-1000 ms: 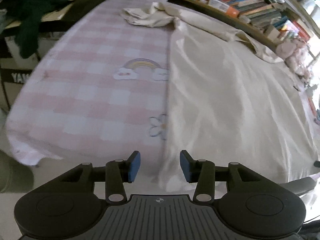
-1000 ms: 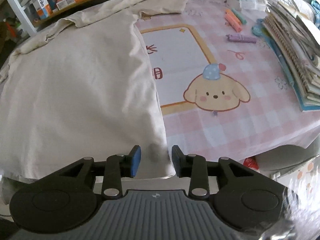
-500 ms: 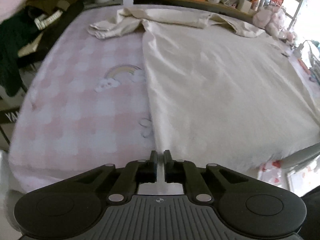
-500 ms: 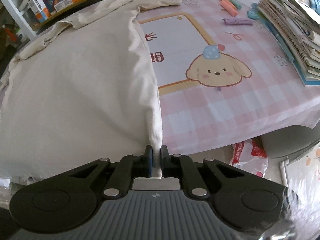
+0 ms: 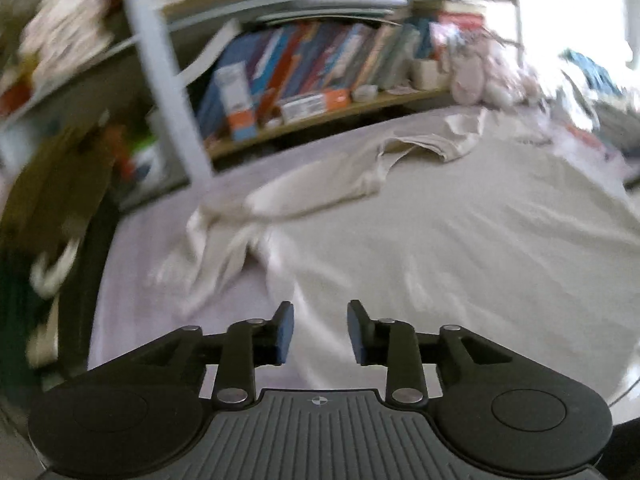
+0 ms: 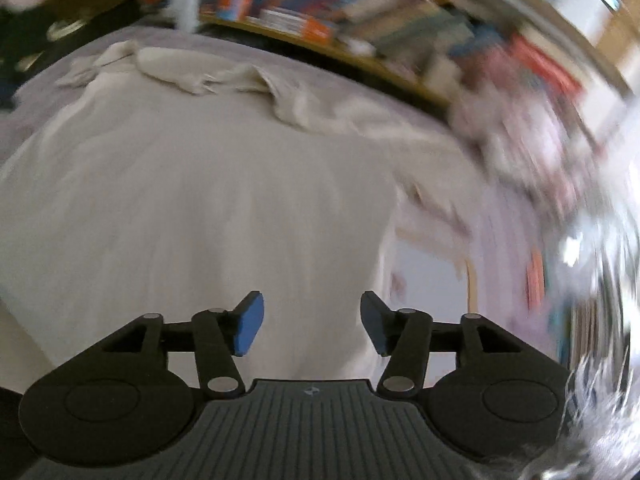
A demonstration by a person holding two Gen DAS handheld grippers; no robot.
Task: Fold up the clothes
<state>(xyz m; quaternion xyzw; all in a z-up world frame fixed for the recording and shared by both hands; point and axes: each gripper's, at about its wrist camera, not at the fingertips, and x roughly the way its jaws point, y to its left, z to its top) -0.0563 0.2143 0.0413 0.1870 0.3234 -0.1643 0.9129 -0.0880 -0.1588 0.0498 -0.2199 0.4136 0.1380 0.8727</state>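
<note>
Cream garment (image 5: 460, 240); blue gripper pads (image 6: 249, 326).

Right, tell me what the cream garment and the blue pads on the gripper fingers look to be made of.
Cream garment: looks like soft matte knit fabric, likely cotton; it lies limp, with creases and rumpled sleeves. Motion blur hides the weave.

Blue pads on the right hand-held gripper: apparently rubber or soft plastic; flat, dull, no shine. The left hand-held gripper carries the same pads on black, seemingly hard plastic fingers.

The garment (image 5: 460, 240) lies on the table (image 5: 132, 264) — bookshelf (image 5: 320, 80) behind it.
</note>
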